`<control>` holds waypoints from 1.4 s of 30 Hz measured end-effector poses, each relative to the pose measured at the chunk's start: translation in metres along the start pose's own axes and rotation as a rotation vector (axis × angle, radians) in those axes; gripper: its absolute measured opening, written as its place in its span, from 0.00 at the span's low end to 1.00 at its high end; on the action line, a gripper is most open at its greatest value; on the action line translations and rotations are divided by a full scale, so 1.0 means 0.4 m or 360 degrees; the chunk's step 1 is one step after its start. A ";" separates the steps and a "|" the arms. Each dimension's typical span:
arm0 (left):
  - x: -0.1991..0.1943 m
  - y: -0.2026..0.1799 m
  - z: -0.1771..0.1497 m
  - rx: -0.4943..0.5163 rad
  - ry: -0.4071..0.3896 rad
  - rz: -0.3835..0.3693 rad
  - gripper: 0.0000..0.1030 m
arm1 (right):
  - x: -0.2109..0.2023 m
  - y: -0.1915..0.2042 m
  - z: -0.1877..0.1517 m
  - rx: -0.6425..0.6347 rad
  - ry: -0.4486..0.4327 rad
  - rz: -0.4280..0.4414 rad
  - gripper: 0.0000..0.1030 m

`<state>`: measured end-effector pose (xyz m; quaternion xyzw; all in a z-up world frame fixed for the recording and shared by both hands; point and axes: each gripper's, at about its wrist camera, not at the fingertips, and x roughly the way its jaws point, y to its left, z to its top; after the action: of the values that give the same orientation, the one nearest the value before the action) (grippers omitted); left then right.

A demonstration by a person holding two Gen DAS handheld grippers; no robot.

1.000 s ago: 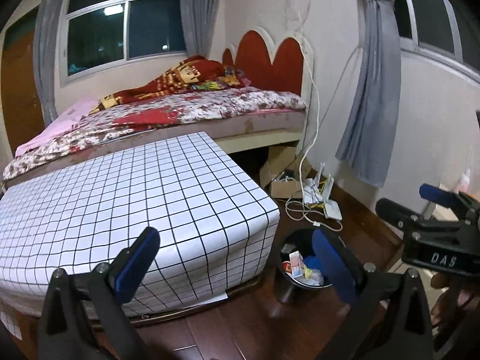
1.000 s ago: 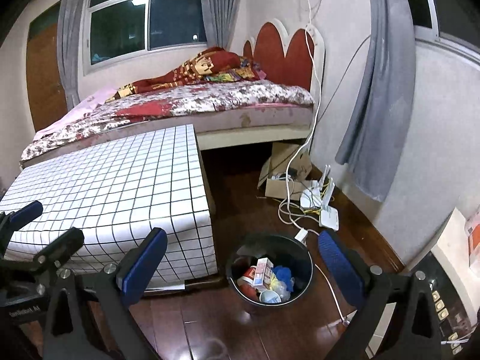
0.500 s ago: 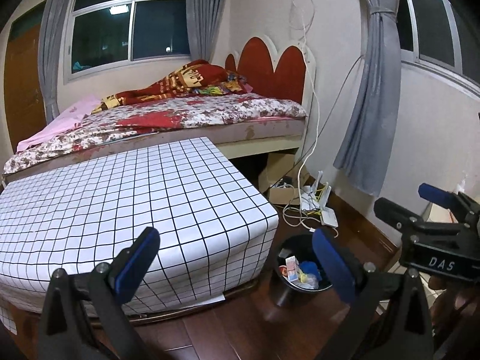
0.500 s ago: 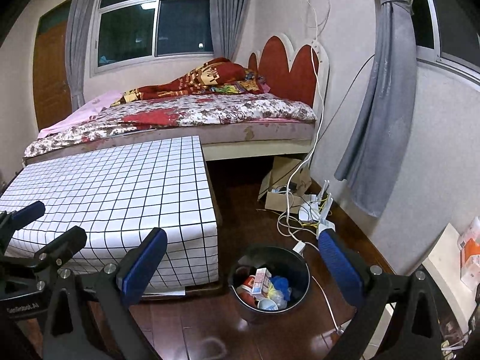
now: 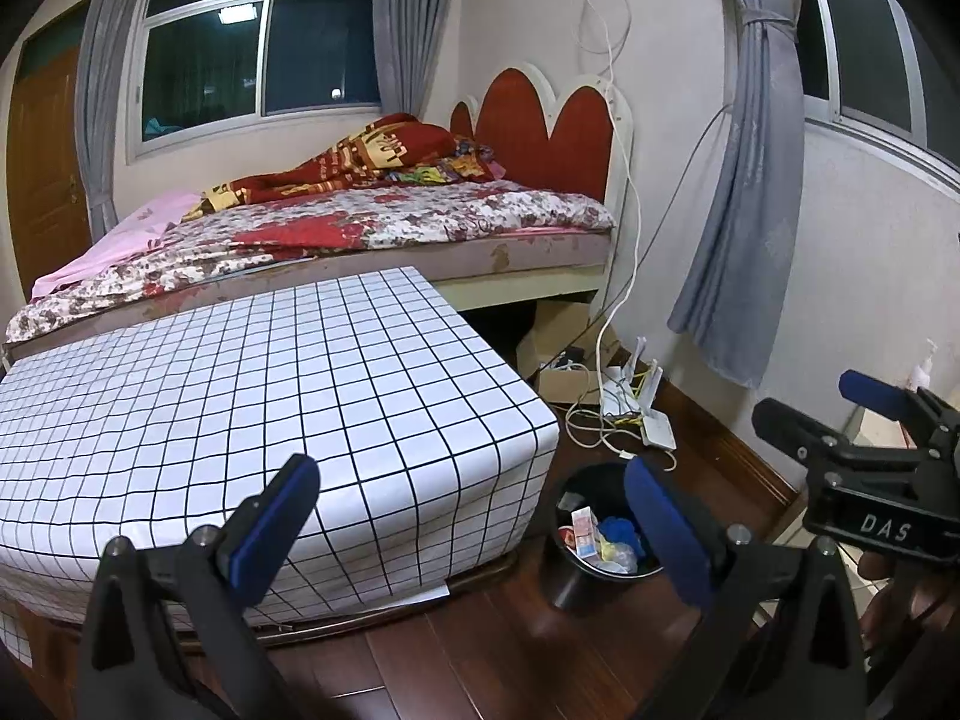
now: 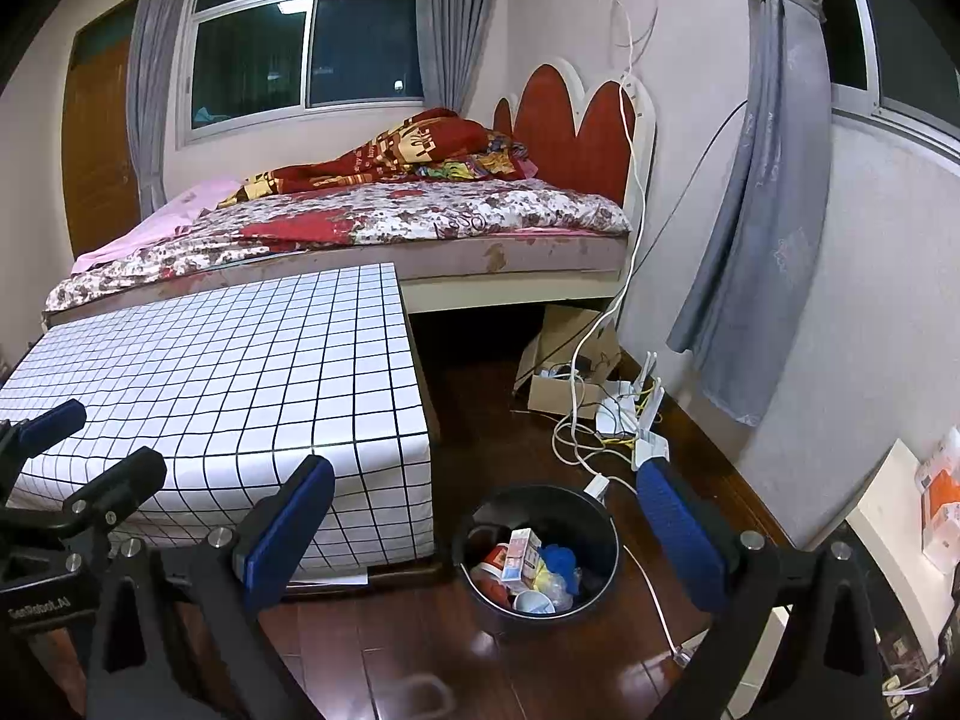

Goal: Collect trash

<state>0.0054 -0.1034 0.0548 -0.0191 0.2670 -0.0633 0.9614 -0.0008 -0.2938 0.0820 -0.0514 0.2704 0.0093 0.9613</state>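
Observation:
A black trash bin point(image 6: 607, 517) stands on the dark wood floor beside the checked table and holds a small carton point(image 6: 519, 551), a blue wad, a white cup and other scraps. The same bin point(image 5: 575, 575) shows in the left wrist view, partly behind a finger. My right gripper point(image 6: 483, 534) hovers open and empty above and in front of the bin. My left gripper point(image 5: 471, 525) is open and empty too, over the table's near corner. Each gripper appears in the other's view: the right gripper point(image 5: 825, 402) at the right edge, the left gripper point(image 6: 90, 447) at the left edge.
A low table under a black-and-white checked cloth point(image 5: 240, 390) fills the left. Behind it is a bed point(image 6: 420, 222) with a red headboard. White cables, a router point(image 6: 651, 447) and a cardboard box point(image 6: 564, 384) lie on the floor by the wall, under a grey curtain.
Both views have drawn back a little and tilted up, so the table and bin look slightly smaller. Both grippers stay open and empty.

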 end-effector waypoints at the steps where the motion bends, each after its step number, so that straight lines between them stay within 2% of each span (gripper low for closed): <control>1: 0.001 0.000 -0.001 0.0002 0.0003 -0.0001 0.99 | 0.000 0.000 0.000 0.0000 0.0000 0.0001 0.99; 42: 0.002 -0.019 0.005 0.0011 0.0013 -0.0035 0.99 | 0.009 -0.010 -0.020 0.0025 0.0009 -0.0011 0.99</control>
<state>0.0061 -0.1108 0.0566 -0.0184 0.2704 -0.0748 0.9597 -0.0017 -0.2985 0.0738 -0.0449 0.2730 0.0037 0.9610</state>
